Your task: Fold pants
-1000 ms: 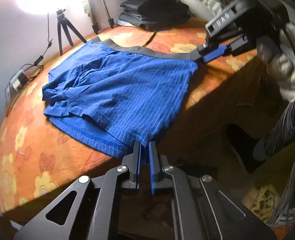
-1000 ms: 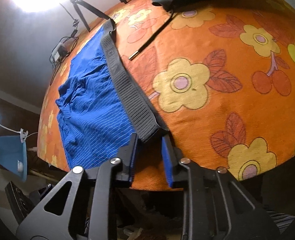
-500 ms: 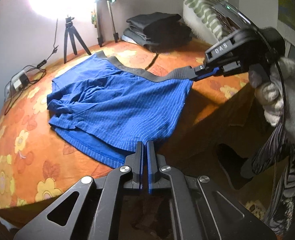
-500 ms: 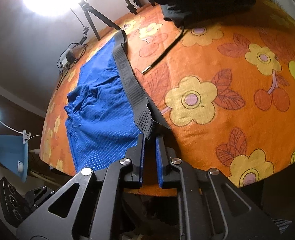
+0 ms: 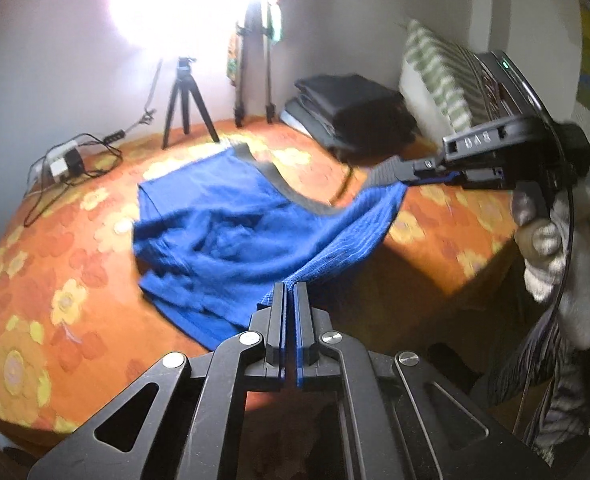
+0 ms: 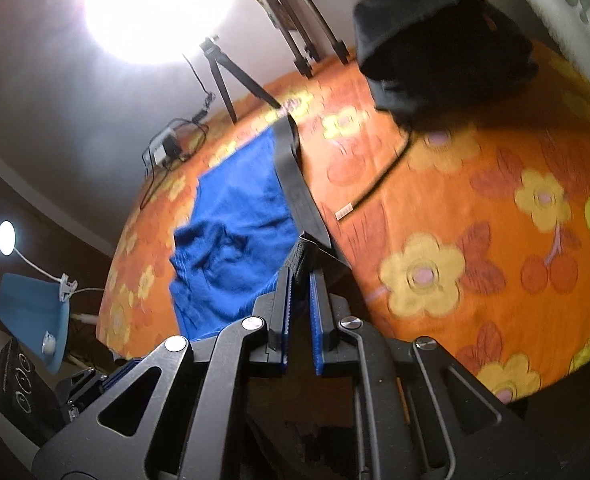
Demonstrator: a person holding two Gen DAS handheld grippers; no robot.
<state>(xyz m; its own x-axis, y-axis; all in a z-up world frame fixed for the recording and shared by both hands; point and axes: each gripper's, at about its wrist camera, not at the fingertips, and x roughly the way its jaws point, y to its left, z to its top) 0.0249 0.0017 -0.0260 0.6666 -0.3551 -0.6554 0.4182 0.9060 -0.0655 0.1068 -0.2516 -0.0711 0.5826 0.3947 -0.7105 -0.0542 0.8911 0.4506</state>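
Blue striped shorts with a grey waistband lie on an orange flowered bedspread. My left gripper is shut on the near hem corner of the shorts and holds it off the bed. My right gripper is shut on the near end of the waistband and lifts it; it also shows in the left wrist view, held by a gloved hand. The far half of the shorts still rests on the bed.
A stack of dark folded clothes with a loose drawstring sits at the far side. A striped pillow, tripods, a power adapter with cables and a bright lamp stand at the back. A blue lamp is beside the bed.
Both grippers closed on the shorts, the left on the hem corner and the right on the waistband end, and raised that near edge off the bed.
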